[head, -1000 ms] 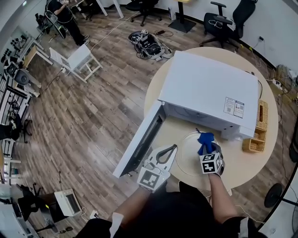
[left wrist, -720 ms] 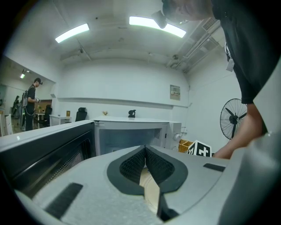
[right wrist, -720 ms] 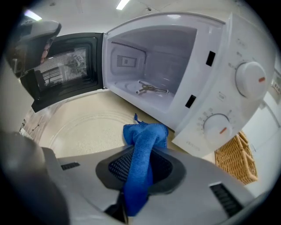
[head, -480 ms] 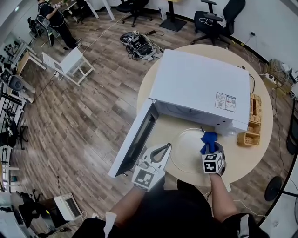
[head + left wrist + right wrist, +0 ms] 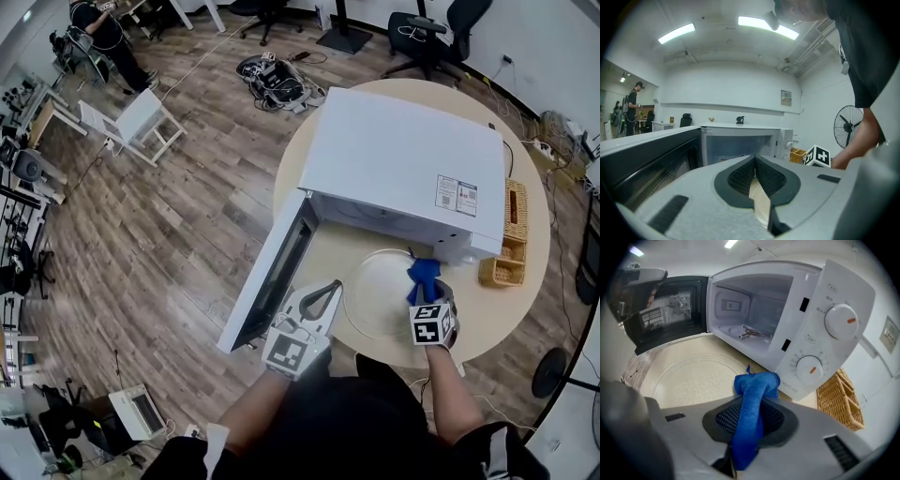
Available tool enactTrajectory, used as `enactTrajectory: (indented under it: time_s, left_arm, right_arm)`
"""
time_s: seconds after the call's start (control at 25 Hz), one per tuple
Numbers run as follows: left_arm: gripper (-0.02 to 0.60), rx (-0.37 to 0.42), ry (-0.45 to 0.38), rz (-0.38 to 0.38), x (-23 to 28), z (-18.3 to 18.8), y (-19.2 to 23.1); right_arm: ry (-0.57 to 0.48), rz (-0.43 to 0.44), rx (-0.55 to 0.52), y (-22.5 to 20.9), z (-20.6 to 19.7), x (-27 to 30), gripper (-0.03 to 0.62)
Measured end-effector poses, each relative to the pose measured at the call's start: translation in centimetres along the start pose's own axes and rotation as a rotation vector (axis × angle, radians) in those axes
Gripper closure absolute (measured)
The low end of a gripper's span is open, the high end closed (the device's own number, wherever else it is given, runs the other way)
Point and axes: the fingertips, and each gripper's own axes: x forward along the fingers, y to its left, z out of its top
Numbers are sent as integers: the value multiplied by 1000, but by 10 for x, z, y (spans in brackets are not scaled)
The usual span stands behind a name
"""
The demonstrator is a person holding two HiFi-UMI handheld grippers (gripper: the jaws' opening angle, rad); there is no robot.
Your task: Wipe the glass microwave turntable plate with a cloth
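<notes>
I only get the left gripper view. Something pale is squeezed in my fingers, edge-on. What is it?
Observer: It's the rim of the glass plate. The left gripper is shut on its left edge.
Operator: Where is the plate lying?
Observer: Flat on the round table, in front of the open microwave, not inside it.
Operator: What's my other gripper holding?
Observer: The right gripper is shut on a blue cloth, over the plate's right rim.
</notes>
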Motion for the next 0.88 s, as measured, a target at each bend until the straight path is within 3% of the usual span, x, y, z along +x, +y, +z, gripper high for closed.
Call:
enactTrajectory:
  time_s: [0.2, 0.44, 0.64, 0.88]
  left_arm:
    - [575, -16, -12, 25, -5, 4, 8]
    - [575, -29, -19, 46, -13, 2, 14]
    - [575, -25, -13, 56, -21, -3, 19]
    - [575, -14, -1, 64, -31, -7, 23]
  right_arm:
    - [-90, 60, -13, 24, 32, -15, 522]
    - [-193, 244, -45, 97, 63, -19, 522]
    - [-157, 349, -56, 149, 68, -13, 523]
    - [-107, 399, -80, 176, 62, -3, 525]
